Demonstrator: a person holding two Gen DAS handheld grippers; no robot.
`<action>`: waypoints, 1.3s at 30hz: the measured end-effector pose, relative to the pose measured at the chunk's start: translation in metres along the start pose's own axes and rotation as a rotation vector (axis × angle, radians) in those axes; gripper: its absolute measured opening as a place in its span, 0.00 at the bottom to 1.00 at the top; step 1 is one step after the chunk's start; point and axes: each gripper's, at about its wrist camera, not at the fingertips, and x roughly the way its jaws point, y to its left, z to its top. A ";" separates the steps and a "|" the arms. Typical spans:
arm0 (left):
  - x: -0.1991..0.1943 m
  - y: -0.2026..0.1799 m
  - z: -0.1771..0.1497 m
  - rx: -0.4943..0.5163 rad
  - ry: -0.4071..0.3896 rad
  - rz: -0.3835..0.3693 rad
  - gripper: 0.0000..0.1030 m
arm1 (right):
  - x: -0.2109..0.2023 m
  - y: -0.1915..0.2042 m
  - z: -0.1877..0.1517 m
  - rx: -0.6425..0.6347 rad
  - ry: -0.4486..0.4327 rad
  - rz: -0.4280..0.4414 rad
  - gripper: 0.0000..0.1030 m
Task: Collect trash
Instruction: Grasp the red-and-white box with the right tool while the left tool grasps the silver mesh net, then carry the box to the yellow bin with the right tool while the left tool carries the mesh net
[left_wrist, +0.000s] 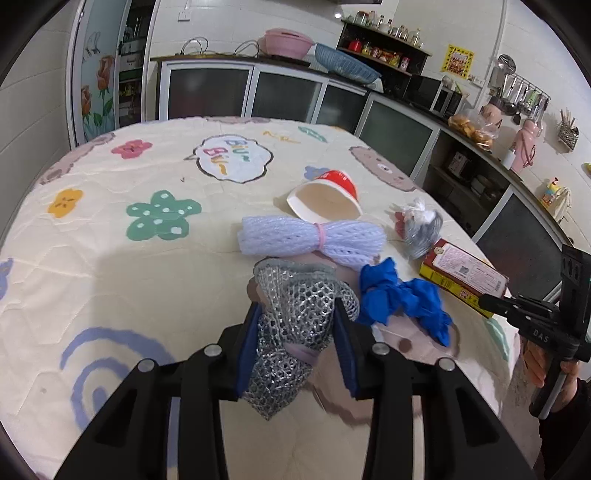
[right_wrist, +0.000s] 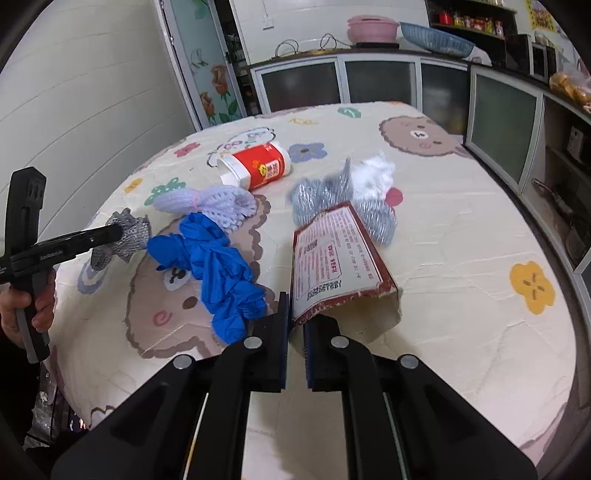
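- left gripper (left_wrist: 299, 325) clamps grey foam net (left_wrist: 295, 314), lifted off the tablecloth (left_wrist: 147, 288)
- right gripper (right_wrist: 295, 332) pinches the edge of red carton (right_wrist: 336, 258)
- blue gloves (right_wrist: 218, 273), white foam net (left_wrist: 310, 240), paper cup (left_wrist: 325, 199) lie between on the cloth

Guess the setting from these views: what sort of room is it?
Most likely a home kitchen: a microwave on the counter, a rack of hanging utensils on the tiled wall, and shelves of jars.
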 end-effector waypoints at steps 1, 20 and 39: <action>-0.005 -0.001 -0.002 0.002 -0.004 0.000 0.35 | -0.006 0.001 0.000 -0.003 -0.010 -0.004 0.06; -0.050 -0.066 -0.024 0.102 -0.040 -0.078 0.35 | -0.086 -0.010 -0.033 0.048 -0.108 -0.029 0.04; -0.016 -0.249 -0.040 0.361 0.028 -0.368 0.35 | -0.217 -0.094 -0.119 0.212 -0.185 -0.325 0.04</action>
